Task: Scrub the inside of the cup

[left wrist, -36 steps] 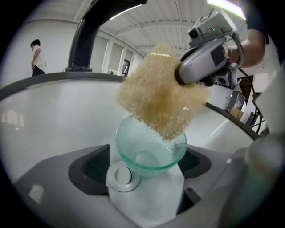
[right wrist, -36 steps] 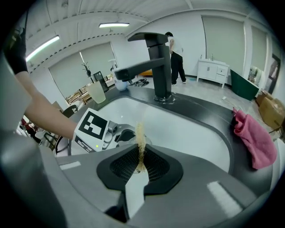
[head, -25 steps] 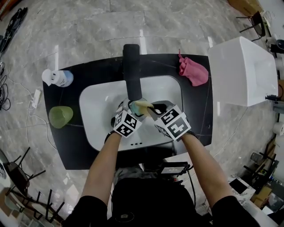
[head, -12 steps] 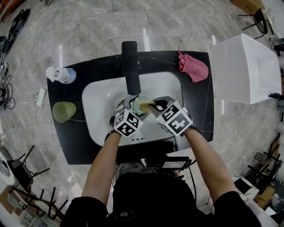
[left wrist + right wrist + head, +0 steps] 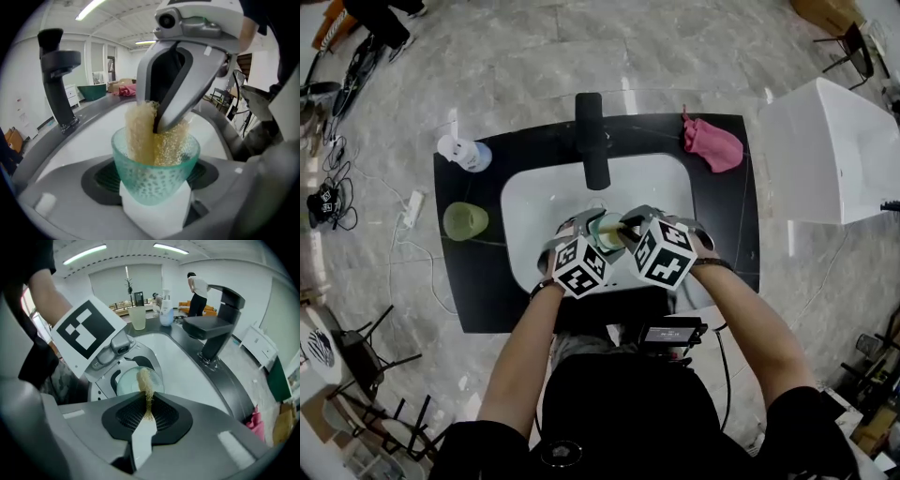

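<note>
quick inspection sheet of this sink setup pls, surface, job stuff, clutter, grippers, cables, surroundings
surface: black counter around a white sink, black faucet at the back
job's things: teal cup held above the sink, yellow sponge pushed down into it
clutter: green cup, white bottle and pink cloth on the counter
grippers: left hand-held gripper shut on the teal cup; right hand-held gripper shut on the sponge
cables: loose cables and a power strip on the floor at left
surroundings: marble floor, white box at right, chairs lower left
</note>
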A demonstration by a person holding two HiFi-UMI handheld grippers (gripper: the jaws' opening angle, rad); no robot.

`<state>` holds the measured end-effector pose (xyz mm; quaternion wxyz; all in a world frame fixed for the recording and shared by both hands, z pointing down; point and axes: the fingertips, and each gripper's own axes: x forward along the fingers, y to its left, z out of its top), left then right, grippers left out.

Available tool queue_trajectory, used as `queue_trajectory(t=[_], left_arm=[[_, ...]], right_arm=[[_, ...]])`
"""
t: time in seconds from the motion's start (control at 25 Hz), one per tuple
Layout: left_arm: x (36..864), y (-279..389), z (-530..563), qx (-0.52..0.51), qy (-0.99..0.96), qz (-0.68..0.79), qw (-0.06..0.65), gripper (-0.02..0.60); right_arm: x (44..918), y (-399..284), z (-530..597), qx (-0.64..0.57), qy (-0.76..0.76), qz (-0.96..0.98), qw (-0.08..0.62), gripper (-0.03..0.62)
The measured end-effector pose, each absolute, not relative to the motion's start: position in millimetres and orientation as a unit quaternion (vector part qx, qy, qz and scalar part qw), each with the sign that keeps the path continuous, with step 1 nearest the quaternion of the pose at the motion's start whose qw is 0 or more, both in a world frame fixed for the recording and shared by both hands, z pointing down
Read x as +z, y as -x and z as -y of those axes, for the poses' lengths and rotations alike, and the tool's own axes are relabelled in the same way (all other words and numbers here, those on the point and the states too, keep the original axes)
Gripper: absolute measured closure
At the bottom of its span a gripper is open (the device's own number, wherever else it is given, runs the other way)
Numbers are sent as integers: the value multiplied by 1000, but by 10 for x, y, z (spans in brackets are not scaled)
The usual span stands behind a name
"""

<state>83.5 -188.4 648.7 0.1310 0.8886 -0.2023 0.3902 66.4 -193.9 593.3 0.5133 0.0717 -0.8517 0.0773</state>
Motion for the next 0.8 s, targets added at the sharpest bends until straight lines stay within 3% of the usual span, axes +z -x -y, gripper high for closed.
queue_trajectory(t=[0.32, 0.8], left_arm=[[6181, -797, 1614, 402, -895, 141, 129, 201], [6025, -721, 1312, 395, -904, 29, 163, 201]], right_arm=[[5802, -462, 1643, -65, 38, 849, 523, 553], [5697, -276, 1349, -365, 186, 780, 472, 553]])
